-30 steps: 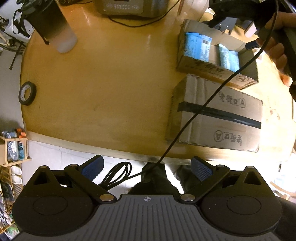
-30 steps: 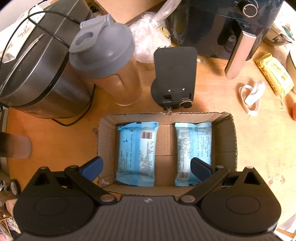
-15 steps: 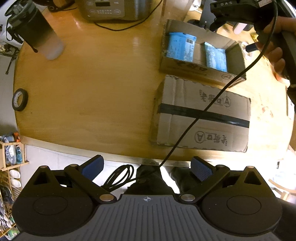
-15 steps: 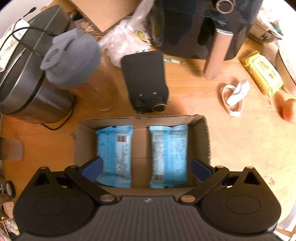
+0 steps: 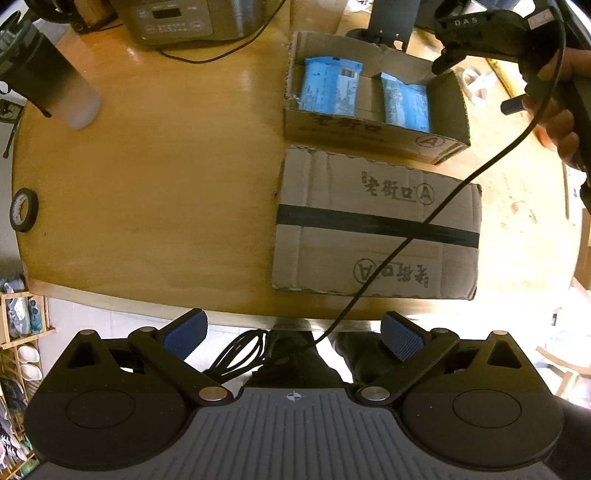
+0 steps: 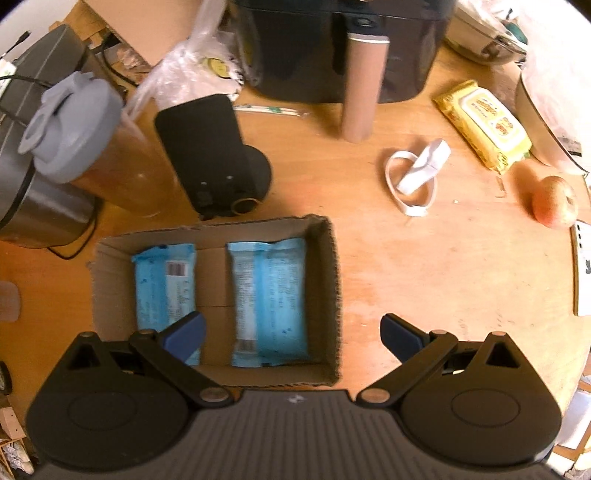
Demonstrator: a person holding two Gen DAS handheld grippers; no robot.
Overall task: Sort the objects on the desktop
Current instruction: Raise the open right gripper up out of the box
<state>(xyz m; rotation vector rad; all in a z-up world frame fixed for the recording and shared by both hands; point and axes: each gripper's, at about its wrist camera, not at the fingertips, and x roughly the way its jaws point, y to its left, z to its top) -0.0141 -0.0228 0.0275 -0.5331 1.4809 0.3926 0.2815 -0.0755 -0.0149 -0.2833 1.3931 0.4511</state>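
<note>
An open cardboard box (image 6: 332, 280) (image 5: 373, 129) on the round wooden table holds two blue wet-wipe packs, one on the left (image 6: 164, 286) (image 5: 328, 88) and one on the right (image 6: 269, 299) (image 5: 406, 105). My right gripper (image 6: 291, 334) hovers open over the box's near right corner with nothing between its fingers; in the left wrist view its body (image 5: 491, 26) shows at the top right, held by a hand (image 5: 557, 122). My left gripper (image 5: 291, 334) hangs open and empty off the table's near edge. Loose on the table right of the box lie a yellow wipes pack (image 6: 484, 123), a white strap (image 6: 417, 173) and an apple (image 6: 554, 201).
A taped, closed cardboard box (image 5: 376, 225) lies in front of the open one. A shaker bottle (image 6: 85, 144), a black stand (image 6: 210, 155), a rice cooker (image 5: 192, 18), a black appliance (image 6: 343, 48), a frosted bottle (image 5: 48, 77) and a tape roll (image 5: 23, 209) ring the table.
My right gripper has swung right, so the box slid left in its view and the yellow pack, strap and apple came in. My left gripper pulled back and rose a little.
</note>
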